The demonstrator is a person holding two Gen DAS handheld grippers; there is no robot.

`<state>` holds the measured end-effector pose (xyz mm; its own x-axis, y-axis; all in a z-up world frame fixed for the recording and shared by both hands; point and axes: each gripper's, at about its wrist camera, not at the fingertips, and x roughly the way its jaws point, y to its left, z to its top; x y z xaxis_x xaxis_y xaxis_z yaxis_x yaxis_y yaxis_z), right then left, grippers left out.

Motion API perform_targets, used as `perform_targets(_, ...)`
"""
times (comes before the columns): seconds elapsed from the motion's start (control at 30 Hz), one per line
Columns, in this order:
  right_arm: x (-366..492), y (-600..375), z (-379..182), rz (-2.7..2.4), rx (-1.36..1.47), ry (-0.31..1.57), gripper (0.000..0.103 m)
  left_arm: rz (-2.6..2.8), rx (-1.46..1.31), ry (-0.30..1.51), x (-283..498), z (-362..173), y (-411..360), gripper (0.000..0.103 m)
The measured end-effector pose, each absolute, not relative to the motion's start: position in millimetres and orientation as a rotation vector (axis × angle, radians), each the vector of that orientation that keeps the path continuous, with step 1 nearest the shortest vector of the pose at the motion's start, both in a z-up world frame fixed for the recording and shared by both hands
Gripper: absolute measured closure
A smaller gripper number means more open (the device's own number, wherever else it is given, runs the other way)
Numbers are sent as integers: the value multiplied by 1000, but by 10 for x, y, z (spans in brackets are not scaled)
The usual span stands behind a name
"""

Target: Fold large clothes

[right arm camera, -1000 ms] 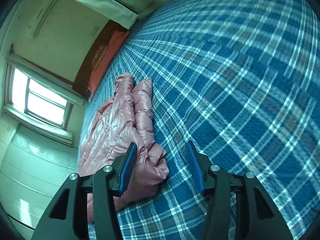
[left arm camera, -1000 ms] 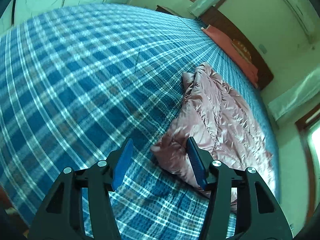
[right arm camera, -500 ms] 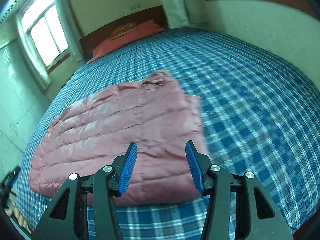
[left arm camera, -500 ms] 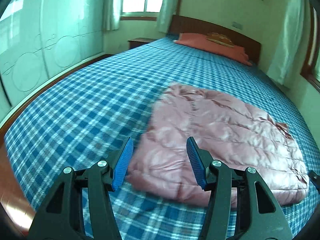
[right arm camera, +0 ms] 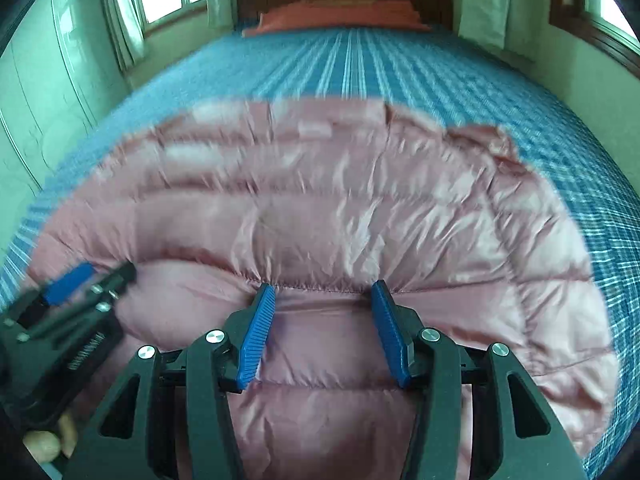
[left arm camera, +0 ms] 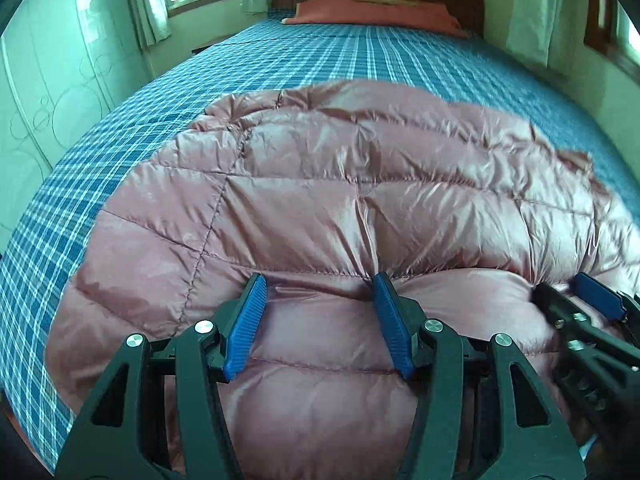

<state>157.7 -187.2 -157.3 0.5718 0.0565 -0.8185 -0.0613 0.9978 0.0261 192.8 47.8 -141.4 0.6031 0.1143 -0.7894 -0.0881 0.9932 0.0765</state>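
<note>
On the plaid bed (left arm camera: 340, 56), both grippers, left gripper (left arm camera: 318, 288) and right gripper (right arm camera: 322, 294), hang released over the pink jacket's (left arm camera: 320, 200) near edge

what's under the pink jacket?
The blue plaid bedspread shows all round the pink jacket, so the jacket lies on it. The part of the bedspread beneath the jacket is covered; whether anything else sits under there cannot be seen.

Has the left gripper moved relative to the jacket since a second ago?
Yes. The left gripper then sat off the jacket's end, over the blue plaid bed; now it faces the headboard with its open jaws over the jacket's near edge.
</note>
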Motion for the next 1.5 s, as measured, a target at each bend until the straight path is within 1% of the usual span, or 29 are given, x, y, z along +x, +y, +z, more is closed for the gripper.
perform_targets(0.03, 1583, -1885, -1604, 67, 3, 957, 52, 117, 45, 921, 1936, -1435, 472, 48)
perform_targets(0.07, 1587, -1884, -1572, 66, 1, 963, 52, 113, 55, 925, 1938, -1419, 466, 51)
perform_targets(0.13, 1596, -1893, -1457, 76, 0, 964, 52, 91, 47, 933, 1938, -1296, 466, 59)
perform_targets(0.2, 1634, -1944, -1324, 72, 29, 938, 52, 84, 19, 896, 1951, -1125, 470, 59)
perform_targets(0.23, 1676, -1978, -1272, 62, 43, 924, 52, 87, 18, 878, 1958, -1080, 470, 58)
perform_targets(0.3, 1788, -1987, -1290, 55, 61, 926, 52, 90, 31, 857, 2061, -1032, 421, 52)
perform_targets(0.43, 1971, -1925, -1557, 56, 14, 993, 49, 91, 126, 973, 2367, -1398, 304, 51)
perform_targets(0.5, 1966, -1905, -1429, 62, -12, 990, 50, 86, 146, 944, 2342, -1309, 271, 52)
perform_targets(0.63, 2019, -1928, -1214, 40, 25, 927, 49, 94, 79, 869, 2398, -1039, 357, 51)
perform_targets(0.67, 2071, -1919, -1238, 41, 30, 937, 49, 104, 82, 869, 2437, -1041, 366, 51)
perform_targets(0.77, 2200, -1883, -1552, 56, 22, 1015, 47, 116, 123, 976, 2669, -1378, 329, 50)
perform_targets(0.87, 2094, -1850, -1419, 33, -10, 978, 47, 122, 158, 941, 2579, -1336, 302, 50)
perform_targets(1.0, 1859, -1822, -1301, 12, -70, 921, 47, 133, 78, 898, 2383, -1211, 467, 50)
perform_targets(1.13, 1829, -1796, -1525, 5, -83, 914, 43, 139, 72, 895, 2394, -1408, 537, 45)
perform_targets(1.5, 1823, -1800, -1572, -3, -85, 888, 43, 145, 76, 884, 2412, -1505, 513, 45)
